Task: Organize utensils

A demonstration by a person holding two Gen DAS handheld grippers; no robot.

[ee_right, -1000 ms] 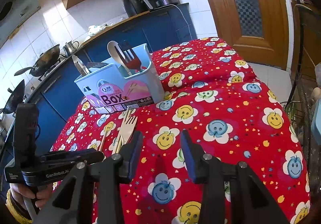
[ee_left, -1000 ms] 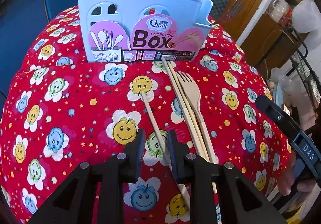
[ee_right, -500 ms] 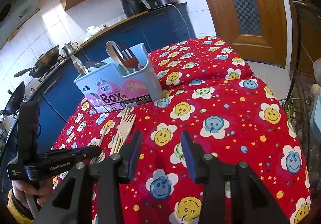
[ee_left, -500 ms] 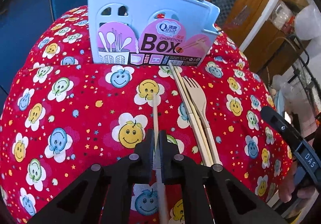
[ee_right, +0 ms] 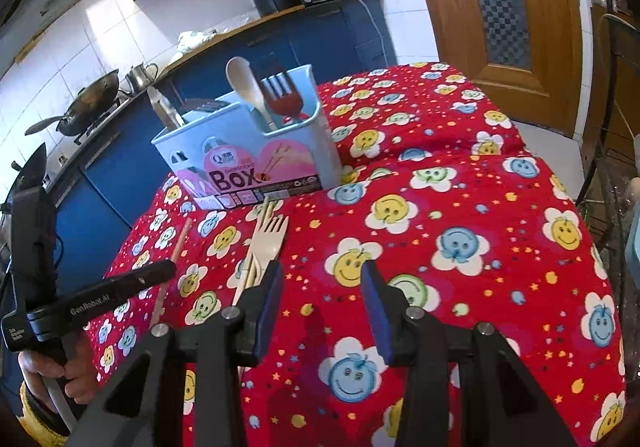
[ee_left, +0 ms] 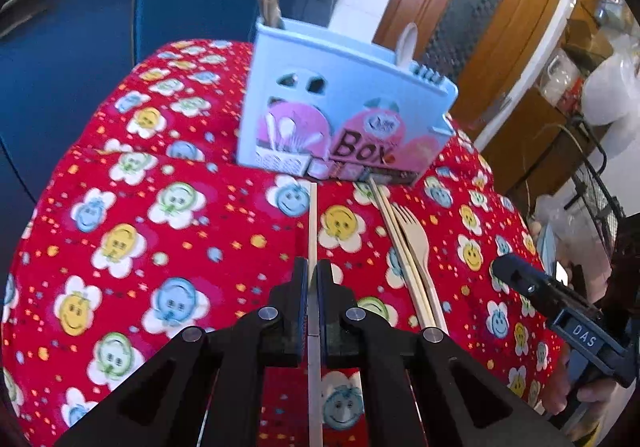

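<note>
My left gripper (ee_left: pixel 312 275) is shut on a single wooden chopstick (ee_left: pixel 312 223) and holds it lifted off the red cloth, its tip pointing at the light blue utensil box (ee_left: pixel 340 115). The same chopstick (ee_right: pixel 176 247) shows in the right wrist view, in front of the left gripper (ee_right: pixel 160 271). A pair of chopsticks (ee_left: pixel 400 251) and a wooden fork (ee_left: pixel 416 239) lie on the cloth right of it. My right gripper (ee_right: pixel 322 287) is open and empty above the cloth, with the fork (ee_right: pixel 270 243) just left of its left finger. The box (ee_right: pixel 248 159) holds a spoon, forks and tongs.
The table wears a red smiley-flower cloth (ee_right: pixel 460 239) that drops off at the edges. Blue kitchen cabinets (ee_left: pixel 72 47) stand behind the table. A wooden door (ee_right: pixel 500 7) is at the right, a wire rack (ee_left: pixel 600 187) beside the table.
My left gripper closed on the single chopstick and lifted it, tilting up toward the box. My right gripper stayed open and drifted slightly.
</note>
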